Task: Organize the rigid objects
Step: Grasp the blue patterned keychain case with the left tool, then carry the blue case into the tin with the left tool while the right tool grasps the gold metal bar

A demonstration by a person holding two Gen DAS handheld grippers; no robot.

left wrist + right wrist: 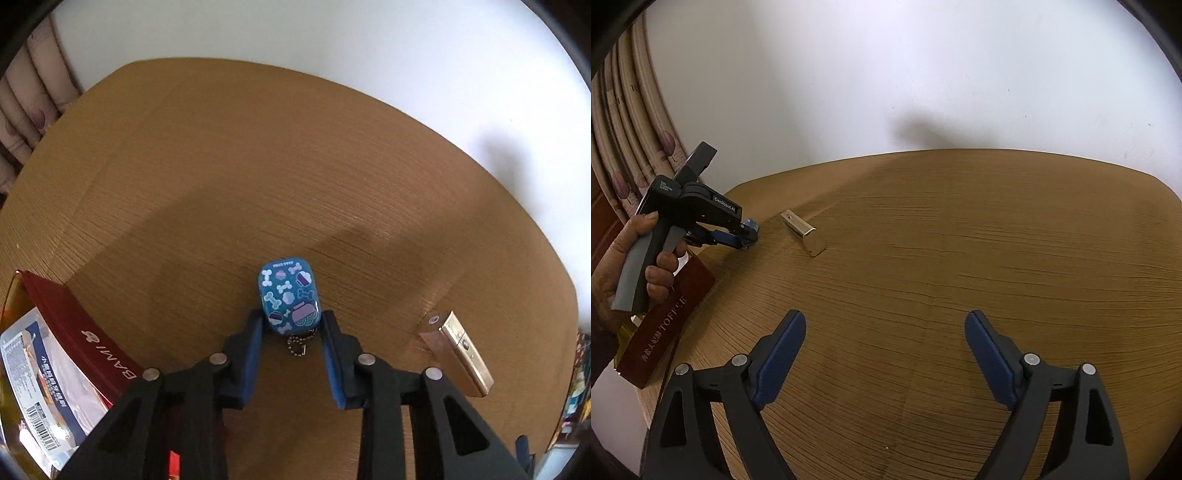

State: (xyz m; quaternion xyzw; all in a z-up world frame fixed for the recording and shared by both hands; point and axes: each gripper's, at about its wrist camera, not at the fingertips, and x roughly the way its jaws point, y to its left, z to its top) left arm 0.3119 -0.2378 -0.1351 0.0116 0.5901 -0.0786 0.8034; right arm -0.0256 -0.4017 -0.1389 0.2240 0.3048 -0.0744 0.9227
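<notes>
On the wooden bench (184,166), left gripper (291,328) pinches a blue patterned keychain case (289,297); right gripper (885,325) gapes wide, holding nothing.

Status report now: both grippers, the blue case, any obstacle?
Left gripper shut on blue case, on table. Right gripper open, empty. Silver box beside, apart.

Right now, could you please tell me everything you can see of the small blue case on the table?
The blue case is a small rounded-corner box, glossy like hard plastic, printed with pale bones and purple shapes. A short ball chain hangs from its near end. It lies flat on the wooden table, clamped at its near sides by the left gripper.
</notes>
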